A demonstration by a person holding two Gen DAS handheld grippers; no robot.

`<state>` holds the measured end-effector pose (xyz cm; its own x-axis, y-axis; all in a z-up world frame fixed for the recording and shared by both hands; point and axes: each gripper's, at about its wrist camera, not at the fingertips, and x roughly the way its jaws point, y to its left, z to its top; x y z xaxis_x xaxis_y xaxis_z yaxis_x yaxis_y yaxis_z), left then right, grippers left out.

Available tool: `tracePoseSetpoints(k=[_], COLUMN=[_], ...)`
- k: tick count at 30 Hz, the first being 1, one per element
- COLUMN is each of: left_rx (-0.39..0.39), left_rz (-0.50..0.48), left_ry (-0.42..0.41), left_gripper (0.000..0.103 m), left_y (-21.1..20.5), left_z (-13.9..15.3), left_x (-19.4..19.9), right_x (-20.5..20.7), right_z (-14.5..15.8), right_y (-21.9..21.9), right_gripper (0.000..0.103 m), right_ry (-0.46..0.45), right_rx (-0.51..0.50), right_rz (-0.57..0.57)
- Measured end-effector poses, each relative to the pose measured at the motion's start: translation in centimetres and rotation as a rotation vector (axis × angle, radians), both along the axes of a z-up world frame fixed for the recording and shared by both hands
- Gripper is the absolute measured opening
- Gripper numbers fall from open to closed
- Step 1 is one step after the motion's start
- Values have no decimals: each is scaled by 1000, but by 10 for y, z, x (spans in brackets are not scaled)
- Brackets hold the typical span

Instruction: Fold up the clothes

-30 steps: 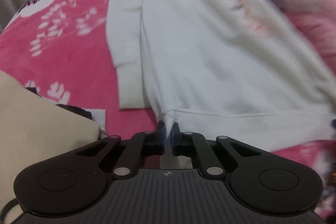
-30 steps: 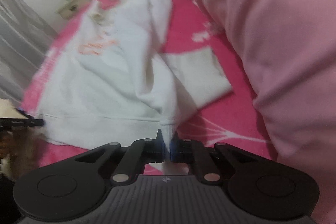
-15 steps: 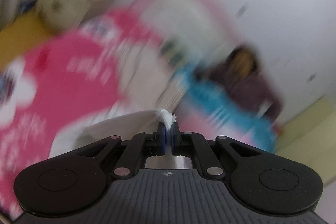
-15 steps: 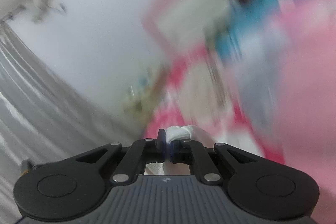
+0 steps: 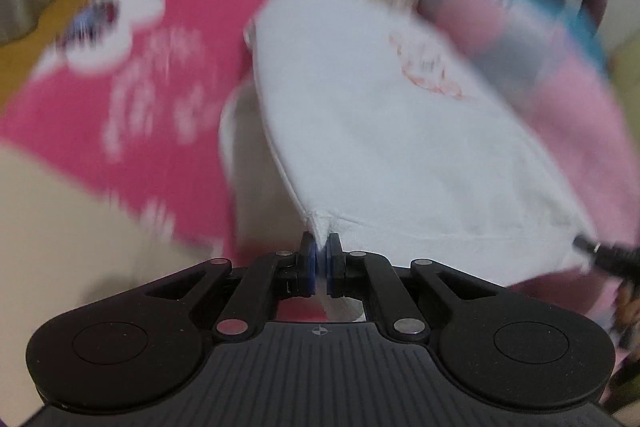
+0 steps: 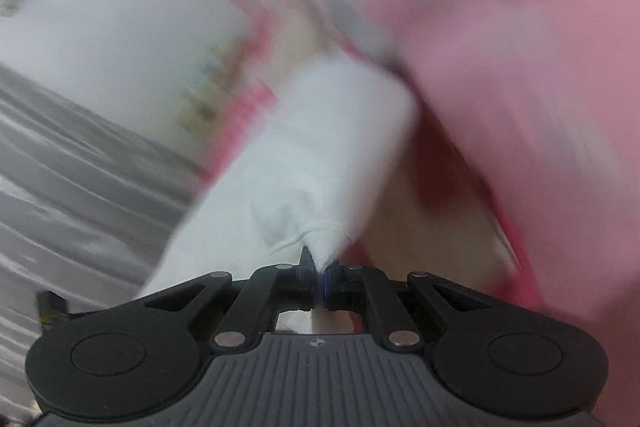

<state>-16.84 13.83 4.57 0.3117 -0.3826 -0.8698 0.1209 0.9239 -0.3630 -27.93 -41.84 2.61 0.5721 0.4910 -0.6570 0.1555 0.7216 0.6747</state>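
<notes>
Each camera sits just behind its own jaws, looking steeply down along them. Ahead of the left jaws lies the bed (image 5: 172,99); the right view looks closer. Both share the white top (image 5: 384,147) (image 6: 320,163).

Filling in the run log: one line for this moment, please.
left claw: shut on white sweatshirt hem | right claw: shut on hem | sweatshirt: lifted

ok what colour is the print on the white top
Orange-red, on the white top; clearest in the left wrist view, though blurred.
</notes>
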Motion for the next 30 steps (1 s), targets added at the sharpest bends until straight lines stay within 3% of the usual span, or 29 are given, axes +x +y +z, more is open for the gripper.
tracePoseSetpoints(k=[3,8,13,17,20,23,30], left_rx=[72,222,394,481,442,356,318], left_rz=[-66,-235,-408,-479,-424,-340,-239], left_ry=[19,-21,5,66,84,68,-78], left_gripper=[3,3,4,10,16,25,26], left_y=[-15,-31,-59,-61,-46,-29,-16], left_z=[-21,-15,-54,-83,-78,-70,-70], left_x=[-5,-20,-34,-43,-50,-60,-95], right_x=[-15,-29,-39,-38,-50,-56,-19], right_z=[-40,-39,-69,-103,-88,-61,-20], right_y=[-1,-2,5,17,18,24,90], right_gripper=[5,5,7,30,32,33,33], right_ry=[104,145,260,370,330,229,-34], right_rx=[7,-25,-147,-363,-462,-528,-592], right_rz=[-20,15,67,82,103,136,375])
